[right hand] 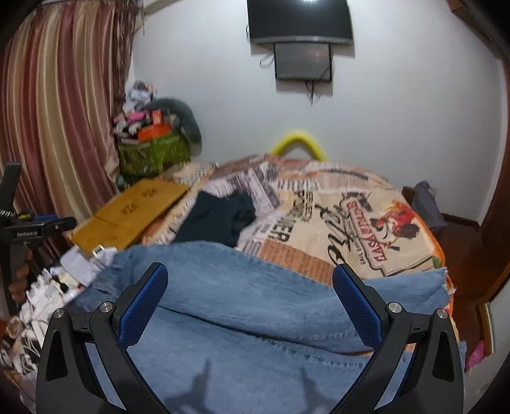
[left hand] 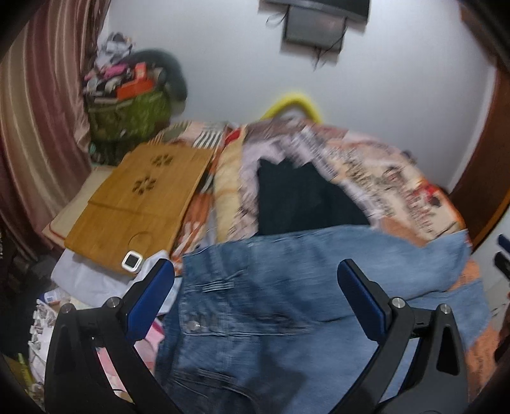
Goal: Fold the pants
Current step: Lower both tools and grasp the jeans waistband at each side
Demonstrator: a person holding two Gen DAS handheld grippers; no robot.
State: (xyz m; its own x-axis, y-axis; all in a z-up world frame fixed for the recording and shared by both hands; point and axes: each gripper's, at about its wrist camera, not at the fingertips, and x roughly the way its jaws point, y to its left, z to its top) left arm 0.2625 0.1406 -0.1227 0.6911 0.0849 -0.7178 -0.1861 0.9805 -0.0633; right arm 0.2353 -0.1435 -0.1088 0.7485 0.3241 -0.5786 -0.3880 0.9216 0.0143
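a pair of faded blue denim pants lies spread across the near part of a bed covered with a cream and orange newspaper-print bedspread. in the left wrist view, the left gripper, black with blue padded fingers, hovers above the pants with its jaws wide apart and nothing between them; the waistband, with a metal button and a pocket seam, lies just below and between the fingers. this view is blurred. in the right wrist view, the right gripper, of the same black and blue make, also hangs above the denim with its jaws spread wide and empty; a long fold ridge in the fabric runs between its fingers, and the frayed leg hem reaches towards the bed's right edge. the shadows of the fingers fall on the denim below. beyond the pants, near the middle of the bed, a crumpled dark navy garment lies just touching the pants' far edge. at the bed's left edge rests a flat bamboo lap tray with flower-shaped cutouts, and a small white square clock sits at its near corner. a green basket heaped with clutter stands at the far left corner beside a striped pink and tan curtain. a black wall-mounted television hangs on the white wall beyond the bed.
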